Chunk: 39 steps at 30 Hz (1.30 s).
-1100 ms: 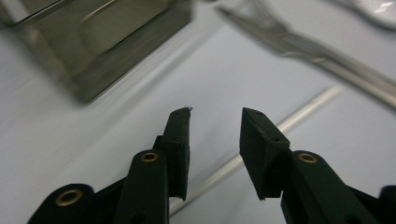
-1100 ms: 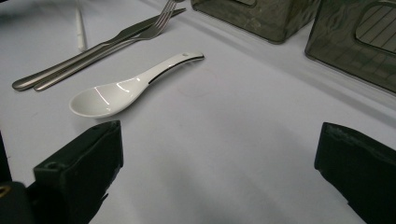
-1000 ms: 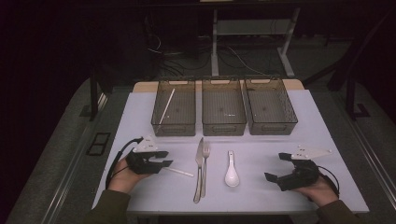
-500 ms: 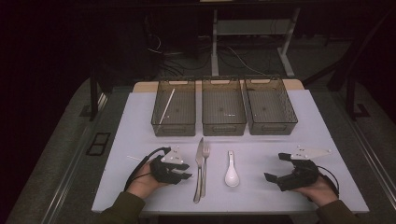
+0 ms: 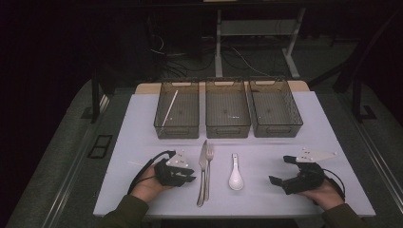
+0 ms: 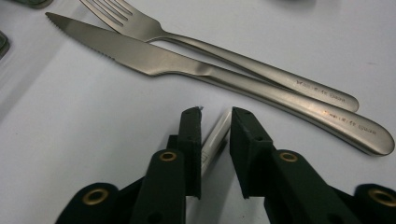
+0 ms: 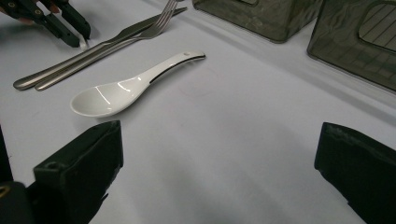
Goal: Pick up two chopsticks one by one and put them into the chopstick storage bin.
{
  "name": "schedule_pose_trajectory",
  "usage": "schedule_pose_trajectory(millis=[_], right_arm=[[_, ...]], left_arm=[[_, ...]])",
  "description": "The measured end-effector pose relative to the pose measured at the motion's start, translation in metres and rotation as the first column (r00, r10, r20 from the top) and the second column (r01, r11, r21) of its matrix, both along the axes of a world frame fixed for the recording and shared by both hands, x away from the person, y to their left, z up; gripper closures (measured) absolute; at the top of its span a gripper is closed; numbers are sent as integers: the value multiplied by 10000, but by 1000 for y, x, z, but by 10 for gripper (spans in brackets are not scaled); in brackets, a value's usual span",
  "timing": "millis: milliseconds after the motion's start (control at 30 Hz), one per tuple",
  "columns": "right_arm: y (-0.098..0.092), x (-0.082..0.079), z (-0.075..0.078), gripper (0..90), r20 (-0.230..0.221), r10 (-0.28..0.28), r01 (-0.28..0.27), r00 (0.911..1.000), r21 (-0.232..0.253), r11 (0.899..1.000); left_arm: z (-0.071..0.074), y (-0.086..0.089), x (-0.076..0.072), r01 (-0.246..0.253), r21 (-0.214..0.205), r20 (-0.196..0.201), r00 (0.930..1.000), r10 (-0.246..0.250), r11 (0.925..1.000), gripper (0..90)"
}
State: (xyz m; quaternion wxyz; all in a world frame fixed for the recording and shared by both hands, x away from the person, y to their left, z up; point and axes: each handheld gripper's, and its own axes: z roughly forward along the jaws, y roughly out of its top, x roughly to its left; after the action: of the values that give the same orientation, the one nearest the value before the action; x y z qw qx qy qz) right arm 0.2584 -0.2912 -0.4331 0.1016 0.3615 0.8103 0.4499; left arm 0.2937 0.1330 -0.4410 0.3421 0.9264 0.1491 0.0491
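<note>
White surface (image 5: 142, 128) under dark surroundings carries three grey mesh bins (image 5: 227, 109), steel knife (image 6: 196, 70), steel fork (image 6: 224, 51), white ceramic spoon (image 7: 126, 88). Left gripper's (image 6: 215, 122) jaws have just been closing around a slim pale chopstick (image 6: 215, 136); right gripper's (image 7: 219, 163) jaws spread.

Between the left gripper (image 6: 215, 122) jaws lies a pale stick (image 6: 215, 140) — perhaps a chopstick — its near end hidden under them (pads' contact unclear). The fork (image 6: 219, 46) tines run off the top edge.
</note>
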Motion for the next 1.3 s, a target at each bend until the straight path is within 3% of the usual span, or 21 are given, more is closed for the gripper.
schedule_pose_trajectory(millis=[333, 400, 667, 767, 1000, 1200, 1300], right_arm=[[0, 0, 0, 13, -15, 8, -8, 10000, 6, 10000], [0, 0, 0, 13, -5, 6, -6, 10000, 10, 10000], [0, 0, 0, 13, 12, 16, -16, 10000, 5, 10000], [0, 0, 0, 13, 19, 17, -17, 10000, 5, 10000], [0, -1, 0, 13, 21, 29, -29, 10000, -31, 10000], [0, -1, 0, 13, 71, 38, -38, 10000, -48, 10000], [0, -1, 0, 13, 81, 25, -24, 10000, -40, 10000]], left_arm=[[0, 0, 2, -376, -110, -285, 9989, 373, 9992, 809], [0, 0, 2, -559, -142, -493, 9973, 552, 9983, 830], [0, 1, 2, -596, -195, -504, 9970, 586, 9980, 826], [2, 3, 0, -709, -239, -355, 9969, 700, 9972, 785], [14, 28, -12, -1352, -760, -142, 9908, 1345, 9879, 618], [14, 51, -24, -2044, -1001, -264, 9789, 2027, 9738, 592], [13, 57, -27, -2123, -970, -264, 9772, 2107, 9724, 623]])
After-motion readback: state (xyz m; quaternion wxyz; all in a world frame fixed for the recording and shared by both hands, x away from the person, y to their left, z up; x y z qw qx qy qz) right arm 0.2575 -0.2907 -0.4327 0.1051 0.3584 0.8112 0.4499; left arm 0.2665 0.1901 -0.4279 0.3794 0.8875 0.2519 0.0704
